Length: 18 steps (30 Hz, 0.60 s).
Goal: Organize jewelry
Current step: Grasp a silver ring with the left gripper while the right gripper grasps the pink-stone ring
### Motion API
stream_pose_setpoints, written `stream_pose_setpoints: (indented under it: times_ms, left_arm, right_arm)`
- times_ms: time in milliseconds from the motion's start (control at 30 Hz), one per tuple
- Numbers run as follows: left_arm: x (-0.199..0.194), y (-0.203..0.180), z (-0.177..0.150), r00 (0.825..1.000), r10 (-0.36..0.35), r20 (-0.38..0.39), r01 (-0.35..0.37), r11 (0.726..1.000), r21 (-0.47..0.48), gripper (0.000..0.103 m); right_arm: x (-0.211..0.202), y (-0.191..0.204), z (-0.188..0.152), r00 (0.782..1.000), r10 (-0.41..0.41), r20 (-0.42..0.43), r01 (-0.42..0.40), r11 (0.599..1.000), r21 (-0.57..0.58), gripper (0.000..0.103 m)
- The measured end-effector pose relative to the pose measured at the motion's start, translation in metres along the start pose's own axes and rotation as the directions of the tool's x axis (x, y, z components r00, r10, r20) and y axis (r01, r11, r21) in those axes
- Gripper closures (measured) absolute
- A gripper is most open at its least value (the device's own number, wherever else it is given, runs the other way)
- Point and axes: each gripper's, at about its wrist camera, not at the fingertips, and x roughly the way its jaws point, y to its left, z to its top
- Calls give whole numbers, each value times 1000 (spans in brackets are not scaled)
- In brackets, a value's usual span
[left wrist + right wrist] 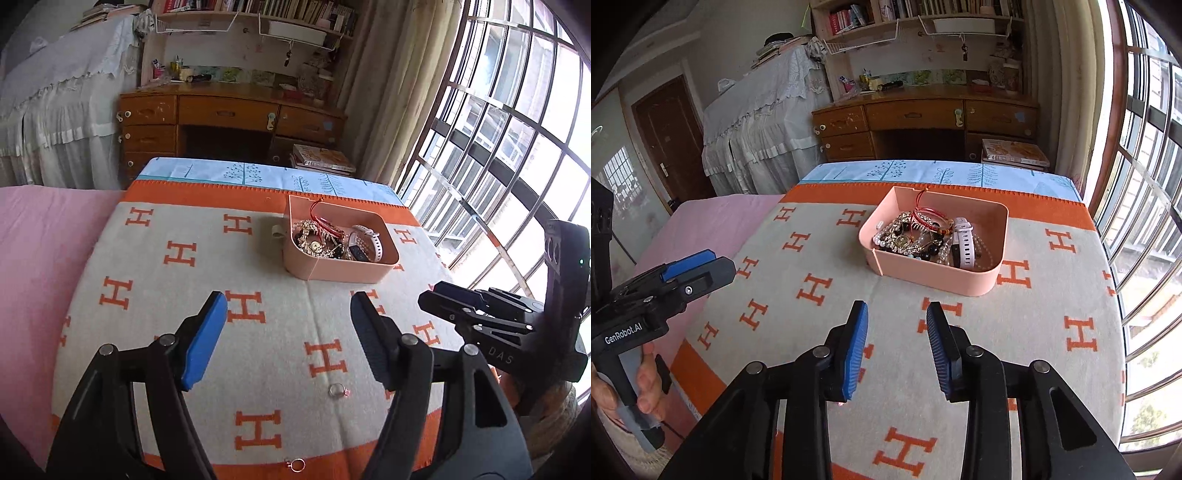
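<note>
A pink box (pixel 343 271) (pixel 936 275) sits on the orange-and-grey H-pattern blanket (pixel 155 266) (pixel 1052 314). It holds a heap of bracelets, beads, a red cord and a white watch (pixel 369 238) (pixel 964 240). Two small rings lie loose on the blanket in the left wrist view: one with a pink stone (pixel 338 390) between my left fingers, one (pixel 295 464) at the bottom edge. My left gripper (pixel 288 341) is open and empty above the blanket. My right gripper (pixel 897 349) is open and empty, short of the box; it also shows in the left wrist view (pixel 434 295).
A pink sheet (pixel 40 266) lies left of the blanket, a blue sheet (pixel 236 173) beyond it. A wooden desk (pixel 229 118) with shelves stands behind. A barred window (pixel 517 129) runs along the right. Books (pixel 321 158) are stacked by the desk.
</note>
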Motion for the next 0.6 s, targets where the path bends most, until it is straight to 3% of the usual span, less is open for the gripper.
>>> stream_pose_setpoints:
  times_ms: [367, 600]
  left_arm:
    - [-28, 8, -86, 995, 48, -93, -47, 999, 13, 36]
    - [-22, 11, -124, 985, 28, -171, -25, 999, 20, 36]
  right_arm:
    - [-9, 8, -46, 998, 38, -40, -40, 998, -44, 64]
    - [9, 14, -68, 993, 61, -101, -69, 995, -70, 63]
